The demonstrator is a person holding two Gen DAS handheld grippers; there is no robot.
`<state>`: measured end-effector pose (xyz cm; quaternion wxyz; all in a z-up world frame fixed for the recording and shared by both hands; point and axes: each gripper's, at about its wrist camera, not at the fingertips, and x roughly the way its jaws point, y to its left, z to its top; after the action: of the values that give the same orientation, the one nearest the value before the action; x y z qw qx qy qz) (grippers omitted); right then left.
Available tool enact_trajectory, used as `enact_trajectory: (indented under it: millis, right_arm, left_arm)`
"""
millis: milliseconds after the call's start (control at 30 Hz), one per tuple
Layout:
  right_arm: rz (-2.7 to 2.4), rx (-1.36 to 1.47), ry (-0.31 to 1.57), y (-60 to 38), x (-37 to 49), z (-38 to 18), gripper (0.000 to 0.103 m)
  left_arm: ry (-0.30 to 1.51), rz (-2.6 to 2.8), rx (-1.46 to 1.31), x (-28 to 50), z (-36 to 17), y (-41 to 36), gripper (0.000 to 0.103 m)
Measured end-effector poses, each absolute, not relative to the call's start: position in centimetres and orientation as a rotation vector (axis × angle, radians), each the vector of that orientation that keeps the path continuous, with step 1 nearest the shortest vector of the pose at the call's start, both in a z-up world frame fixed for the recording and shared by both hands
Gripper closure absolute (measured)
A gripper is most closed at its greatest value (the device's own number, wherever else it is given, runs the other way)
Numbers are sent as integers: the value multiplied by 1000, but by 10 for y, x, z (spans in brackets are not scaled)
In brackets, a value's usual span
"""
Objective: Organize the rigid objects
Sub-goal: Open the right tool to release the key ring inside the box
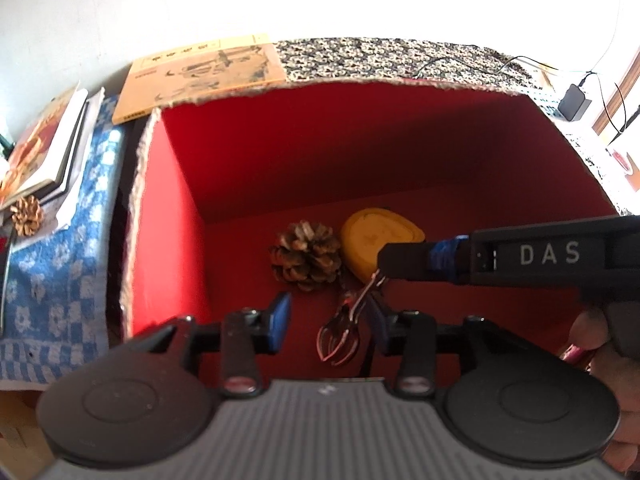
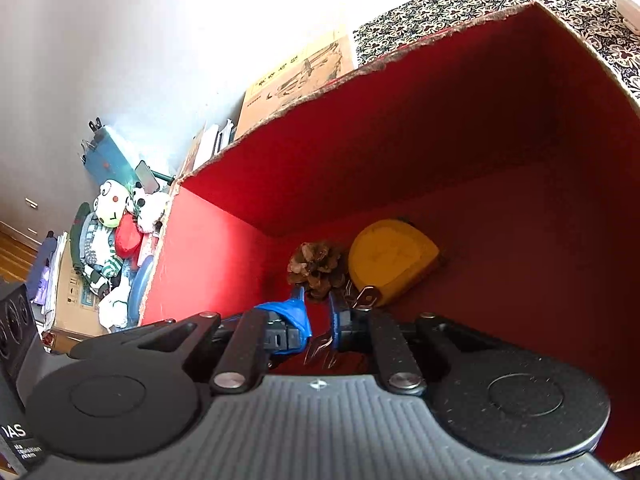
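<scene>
Left gripper (image 1: 328,316) sat half open around the small silver wire whisk (image 1: 340,338), not squeezing. Right gripper (image 2: 316,314) pinched it tight inside the red cardboard box (image 1: 280,152). Next: let go.

1. Red-lined box (image 1: 360,148) holds a brown pine cone (image 1: 306,256) and a yellow tape measure (image 1: 380,240).
2. Blue-and-white checked, flower-patterned cloth (image 1: 60,264) lies left.
3. Black-and-white floral fabric (image 1: 380,56) lies behind.
4. Blue pads (image 1: 282,314) tip black fingers; a possibly coppery metal tool (image 1: 340,340).
</scene>
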<state>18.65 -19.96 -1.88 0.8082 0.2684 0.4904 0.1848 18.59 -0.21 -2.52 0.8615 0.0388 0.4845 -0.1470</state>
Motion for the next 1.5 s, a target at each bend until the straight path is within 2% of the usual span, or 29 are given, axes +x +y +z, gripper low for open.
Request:
enact_trajectory:
  millis: [367,1500]
  right_arm:
    - [378,582,1035,-199,186,-20,103]
    - [352,604,981,-202,181,-18,103]
  left_arm:
    - [1012,-297,113,185,-25,-5,51]
    - [1007,-224,156,182,-25,-15,47]
